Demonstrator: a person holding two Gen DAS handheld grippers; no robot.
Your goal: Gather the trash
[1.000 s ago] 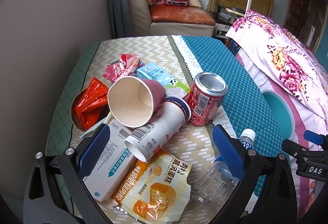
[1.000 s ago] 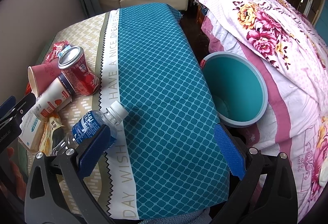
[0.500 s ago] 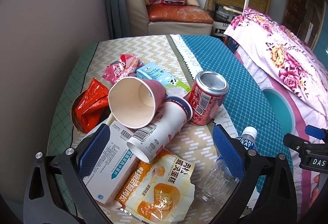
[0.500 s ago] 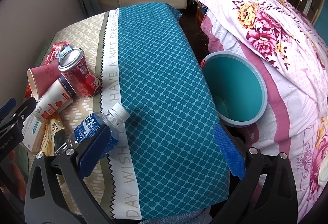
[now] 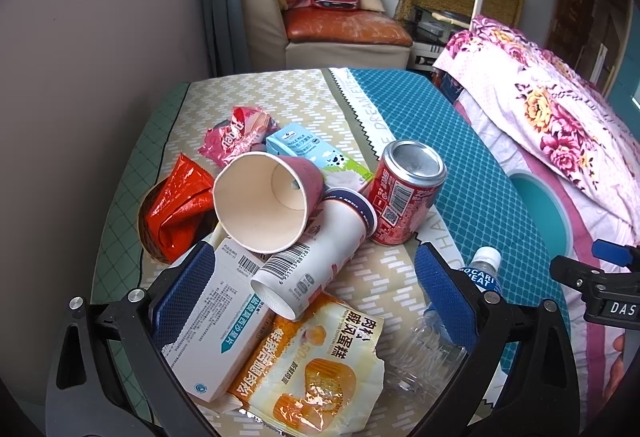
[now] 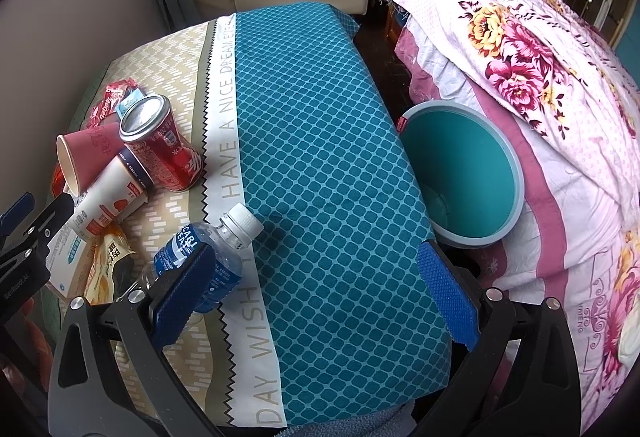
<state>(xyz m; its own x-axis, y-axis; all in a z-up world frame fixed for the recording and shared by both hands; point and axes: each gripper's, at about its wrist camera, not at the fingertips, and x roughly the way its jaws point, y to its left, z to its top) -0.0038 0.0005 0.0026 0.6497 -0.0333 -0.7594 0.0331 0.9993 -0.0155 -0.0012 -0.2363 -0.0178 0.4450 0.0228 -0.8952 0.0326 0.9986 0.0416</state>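
A heap of trash lies on the table's left part: a pink paper cup [image 5: 264, 203] on its side, a white drink cup [image 5: 316, 261], a red can [image 5: 404, 193], a white box [image 5: 216, 321], a yellow snack bag [image 5: 312, 369], a red wrapper [image 5: 180, 205] and a clear plastic bottle [image 6: 208, 257]. My left gripper [image 5: 316, 293] is open and hovers over the box and the white cup. My right gripper [image 6: 316, 289] is open above the blue cloth, its left finger beside the bottle. A teal bin [image 6: 460, 173] stands right of the table.
A blue milk carton [image 5: 308, 153] and a pink wrapper [image 5: 236, 133] lie behind the heap. A bed with a floral cover [image 6: 540, 77] is at the right, close to the bin. A sofa [image 5: 332, 33] stands beyond the table. A grey wall [image 5: 100, 77] borders the left.
Both grippers have crept a little forward over the table and stay open. The trash has not moved.
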